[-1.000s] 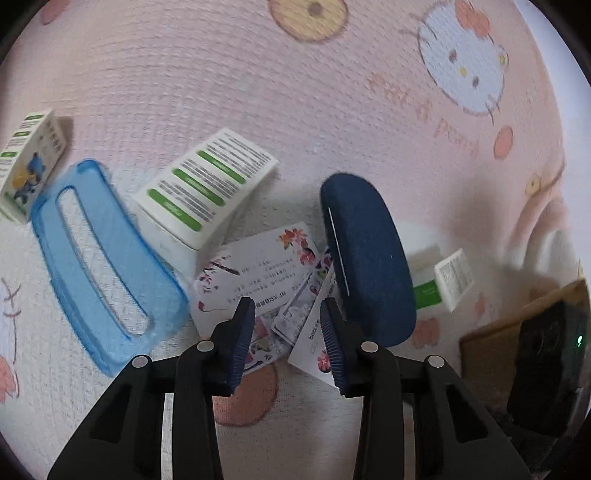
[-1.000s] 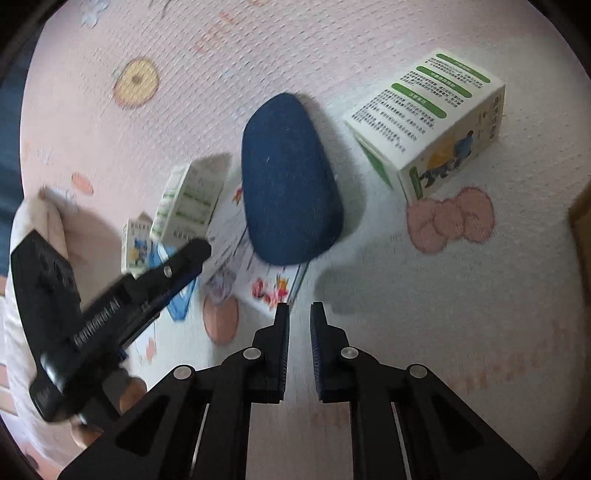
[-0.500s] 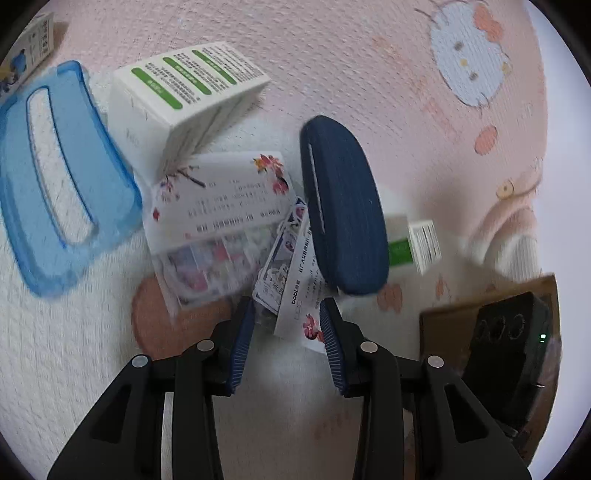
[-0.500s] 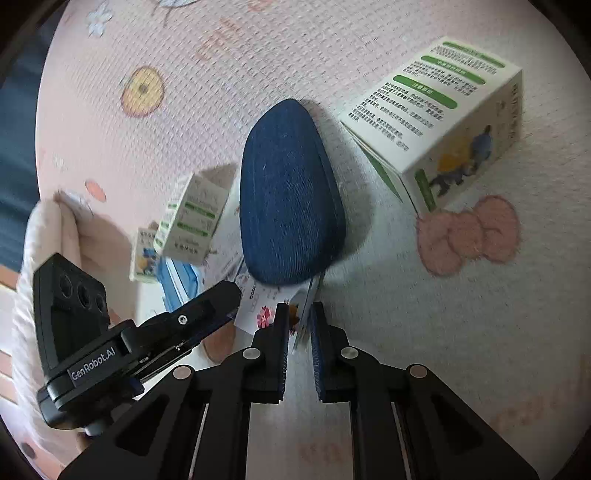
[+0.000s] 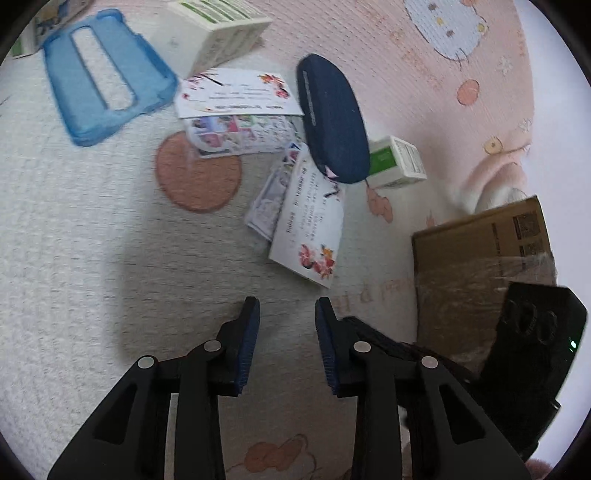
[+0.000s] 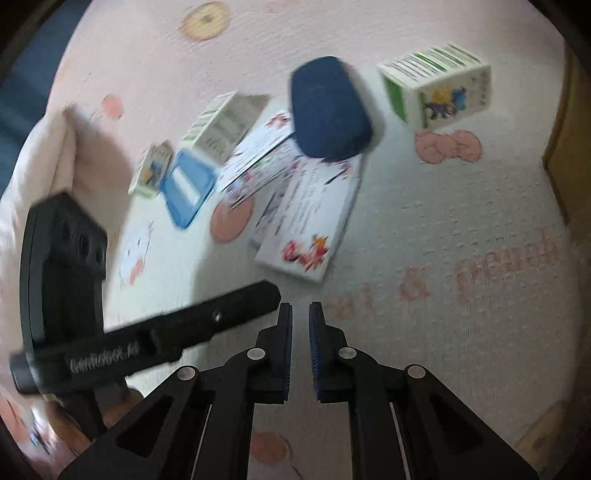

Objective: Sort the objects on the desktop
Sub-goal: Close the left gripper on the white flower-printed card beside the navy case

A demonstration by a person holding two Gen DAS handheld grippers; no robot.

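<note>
A dark blue oval case [image 5: 332, 118] lies on the pink cartoon mat, resting on a spread of flowered cards [image 5: 308, 218]; both show in the right wrist view too, case [image 6: 327, 110] and cards [image 6: 306, 225]. A blue phone case [image 5: 103, 74] lies at the far left. White-and-green boxes stand around: one [image 5: 214, 29] behind the cards, a small one [image 5: 395, 162] right of the case. My left gripper [image 5: 287, 317] is open and empty, short of the cards. My right gripper [image 6: 300, 317] is nearly closed and empty, also short of them.
A brown cardboard box [image 5: 480, 266] stands at the right of the left wrist view. A box with a cartoon print [image 6: 443, 92] stands right of the case. A small cartoon box [image 6: 151, 170] sits beside the phone case [image 6: 188, 186]. The left gripper's body [image 6: 147, 332] crosses the right view.
Both grippers have pulled back from the pile, so the case and cards now lie farther ahead. The left jaws have opened a little. Nothing was picked up.
</note>
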